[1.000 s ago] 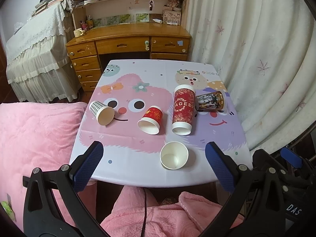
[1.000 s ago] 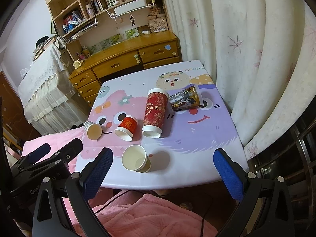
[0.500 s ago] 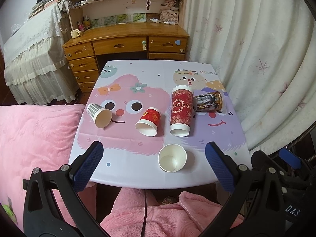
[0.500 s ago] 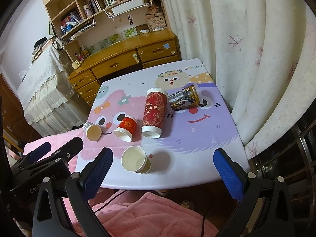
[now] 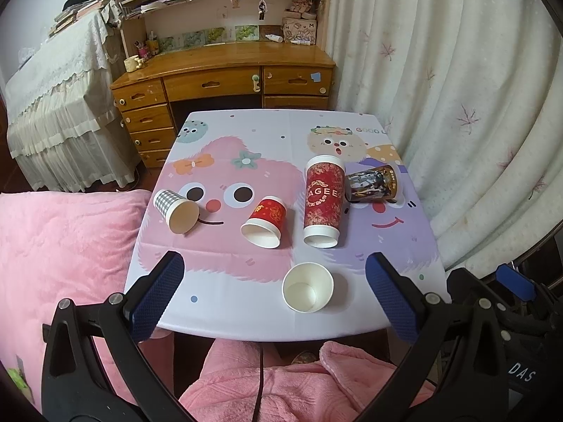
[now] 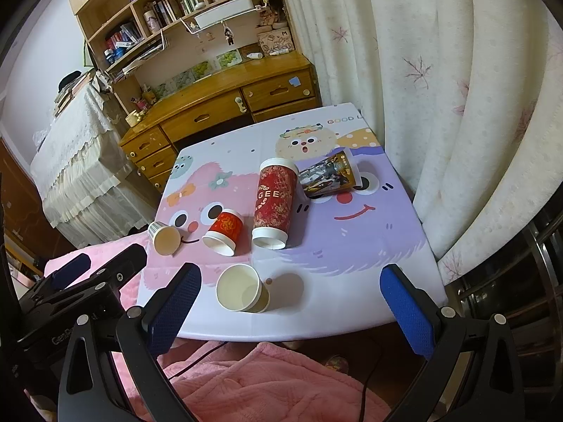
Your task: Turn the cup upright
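Note:
Several paper cups lie on their sides on a small cartoon-print table [image 5: 246, 302]. From left to right: a grey checked cup [image 5: 176, 207] [image 6: 162, 236], a short red cup [image 5: 265, 221] [image 6: 224, 231], a tall red cup [image 5: 323, 201] [image 6: 275, 204], and a dark printed cup [image 5: 372, 184] [image 6: 327, 176]. A plain white cup [image 5: 308, 292] [image 6: 242, 292] stands upright near the front edge. My left gripper [image 5: 274, 295] and right gripper [image 6: 292, 307] are both open and empty, held back over the table's front edge.
A white curtain [image 5: 457, 105] hangs close along the table's right side. A wooden desk with drawers [image 5: 225, 84] stands behind the table. A pink blanket [image 5: 52, 263] lies left and in front. A metal rack [image 6: 520, 281] stands at the right.
Both grippers have drawn back and risen slightly, so the table looks a little farther away. The cups have not moved. Both grippers stay open.

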Tool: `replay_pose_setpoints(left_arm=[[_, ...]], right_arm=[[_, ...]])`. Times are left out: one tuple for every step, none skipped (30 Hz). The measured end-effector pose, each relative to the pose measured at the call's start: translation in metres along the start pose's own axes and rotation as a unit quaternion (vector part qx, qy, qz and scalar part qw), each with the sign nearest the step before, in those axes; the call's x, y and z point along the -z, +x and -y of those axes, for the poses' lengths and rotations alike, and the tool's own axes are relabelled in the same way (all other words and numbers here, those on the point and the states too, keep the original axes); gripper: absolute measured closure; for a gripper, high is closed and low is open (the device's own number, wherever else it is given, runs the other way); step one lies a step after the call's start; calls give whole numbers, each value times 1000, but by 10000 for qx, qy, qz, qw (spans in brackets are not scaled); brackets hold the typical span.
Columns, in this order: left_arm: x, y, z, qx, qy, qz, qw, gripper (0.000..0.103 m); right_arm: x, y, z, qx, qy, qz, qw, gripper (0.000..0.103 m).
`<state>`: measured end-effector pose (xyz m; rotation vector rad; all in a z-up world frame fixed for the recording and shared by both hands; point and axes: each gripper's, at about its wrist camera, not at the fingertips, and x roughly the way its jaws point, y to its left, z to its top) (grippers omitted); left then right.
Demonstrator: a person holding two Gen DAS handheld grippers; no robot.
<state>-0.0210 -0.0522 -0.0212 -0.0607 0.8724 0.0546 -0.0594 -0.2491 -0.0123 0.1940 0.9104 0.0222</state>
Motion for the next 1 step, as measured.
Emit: replay_pose_setpoints(left_arm=[[-3,2,1,-3,17,-19,10000,1]], right_arm=[[0,0,0,-4,1,-6,10000,0]])
